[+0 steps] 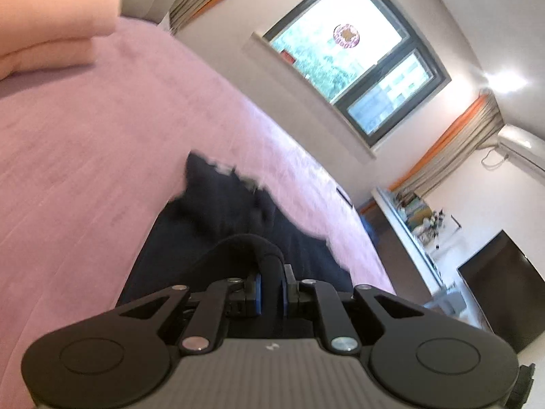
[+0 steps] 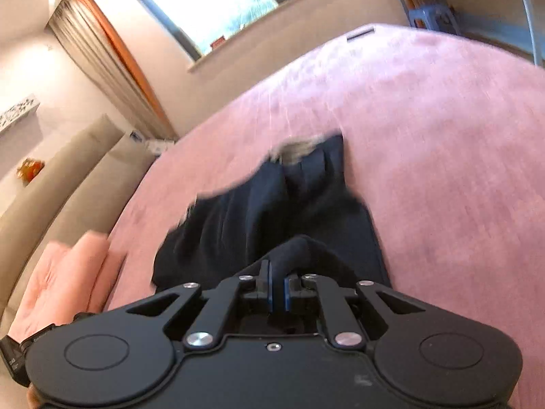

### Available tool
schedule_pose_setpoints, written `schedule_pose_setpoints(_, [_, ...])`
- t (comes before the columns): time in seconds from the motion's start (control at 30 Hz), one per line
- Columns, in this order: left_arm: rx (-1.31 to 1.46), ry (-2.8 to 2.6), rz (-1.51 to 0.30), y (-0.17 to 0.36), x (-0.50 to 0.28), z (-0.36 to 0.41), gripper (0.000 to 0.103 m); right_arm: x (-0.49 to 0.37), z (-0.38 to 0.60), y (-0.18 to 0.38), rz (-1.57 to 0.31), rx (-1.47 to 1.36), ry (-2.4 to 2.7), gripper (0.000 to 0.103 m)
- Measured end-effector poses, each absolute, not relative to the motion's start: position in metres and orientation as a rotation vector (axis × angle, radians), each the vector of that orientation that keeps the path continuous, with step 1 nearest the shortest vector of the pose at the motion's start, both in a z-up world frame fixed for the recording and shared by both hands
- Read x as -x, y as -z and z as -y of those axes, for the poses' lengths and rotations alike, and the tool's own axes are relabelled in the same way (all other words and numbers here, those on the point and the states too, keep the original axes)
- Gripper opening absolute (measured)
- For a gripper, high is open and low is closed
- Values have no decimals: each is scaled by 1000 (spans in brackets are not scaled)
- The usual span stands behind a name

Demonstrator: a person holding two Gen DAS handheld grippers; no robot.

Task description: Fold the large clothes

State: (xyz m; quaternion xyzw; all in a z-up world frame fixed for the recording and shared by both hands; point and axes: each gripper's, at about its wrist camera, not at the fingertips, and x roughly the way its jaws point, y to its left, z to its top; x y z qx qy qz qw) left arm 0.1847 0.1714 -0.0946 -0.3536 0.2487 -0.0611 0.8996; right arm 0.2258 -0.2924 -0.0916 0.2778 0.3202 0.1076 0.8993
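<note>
Garment edge: the dark garment (image 1: 218, 218) ahead of the left hand-held gripper (image 1: 270, 288) is motion-blurred.
Pinched fold: hidden between the pads.
Pink bedding (image 2: 68, 283): cut off by the frame.

Pink bed (image 1: 85, 153), bright window (image 1: 354, 64), striped curtains (image 2: 102, 58).

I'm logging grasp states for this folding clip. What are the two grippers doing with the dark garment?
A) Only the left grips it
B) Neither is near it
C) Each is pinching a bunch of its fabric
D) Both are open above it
C: the left gripper and the right gripper each have a bunch of the dark garment pinched between their blue pads, over the pink bedspread.
</note>
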Motion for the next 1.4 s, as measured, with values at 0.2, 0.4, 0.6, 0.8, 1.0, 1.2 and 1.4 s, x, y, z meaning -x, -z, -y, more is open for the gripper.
schedule_pose_setpoints(0.2, [680,114,-395,110,-347,-184,35,-388,284,118,-598,-518,-99,12])
schedule_pose_setpoints(0.4, [638,44,-550,145,-410,-199,60,-449,280,157,-764,-461,-54,57])
schedule_pose_setpoints(0.6, [514,62,-700,133,-450,-203,62,-471,283,144,-829,-289,-29,73])
schedule_pose_setpoints(0.8, [447,99,-785,135,-497,-194,67,-521,290,149,-890,-261,-45,73])
schedule_pose_setpoints(1.0, [517,86,-855,153,-535,-202,67,-552,297,167,-977,-277,-55,73])
schedule_pose_setpoints(1.2, [488,103,-907,163,-553,-198,68,-558,288,178,-1023,-265,-63,71])
schedule_pose_setpoints(1.4, [563,236,-950,181,-571,-196,23,-554,266,170,-979,-158,-52,21])
